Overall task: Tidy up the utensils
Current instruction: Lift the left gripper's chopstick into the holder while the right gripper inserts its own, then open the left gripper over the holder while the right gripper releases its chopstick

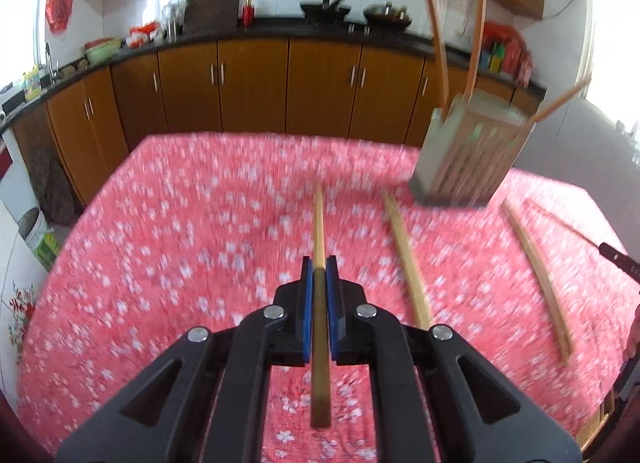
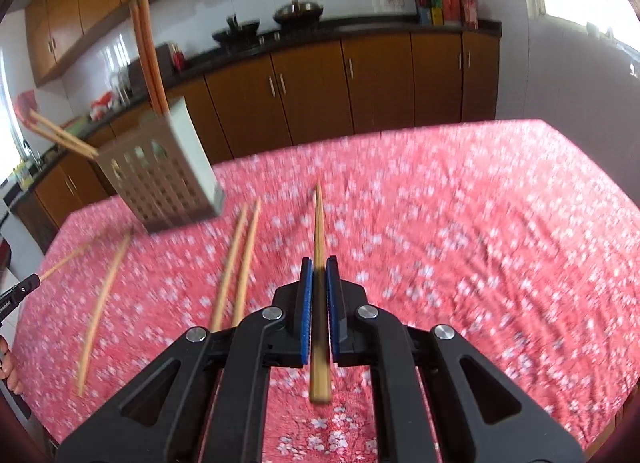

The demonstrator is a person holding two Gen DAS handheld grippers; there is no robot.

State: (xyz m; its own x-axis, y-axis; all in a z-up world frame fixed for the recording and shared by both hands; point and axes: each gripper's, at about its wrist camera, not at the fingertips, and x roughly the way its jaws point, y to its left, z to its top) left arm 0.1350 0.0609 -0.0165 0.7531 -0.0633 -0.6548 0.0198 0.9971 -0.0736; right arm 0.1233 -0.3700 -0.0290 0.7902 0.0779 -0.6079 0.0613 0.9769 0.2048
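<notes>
My left gripper (image 1: 319, 263) is shut on a wooden chopstick (image 1: 318, 223) that points forward above the pink flowered tablecloth (image 1: 180, 243). My right gripper (image 2: 319, 263) is shut on another wooden chopstick (image 2: 319, 223), also held lengthwise over the cloth. A slatted grey-beige utensil holder (image 1: 468, 155) stands at the far right of the table, with several chopsticks (image 1: 438, 51) sticking up out of it. It also shows in the right wrist view (image 2: 164, 179) at the far left. Loose chopsticks (image 1: 406, 259) lie on the cloth near it.
Two loose chopsticks (image 2: 236, 263) lie side by side left of my right gripper, another (image 2: 102, 307) further left. The other gripper's tip (image 2: 18, 291) shows at the left edge, holding its chopstick. Brown kitchen cabinets (image 1: 256, 87) and a dark counter run behind the table.
</notes>
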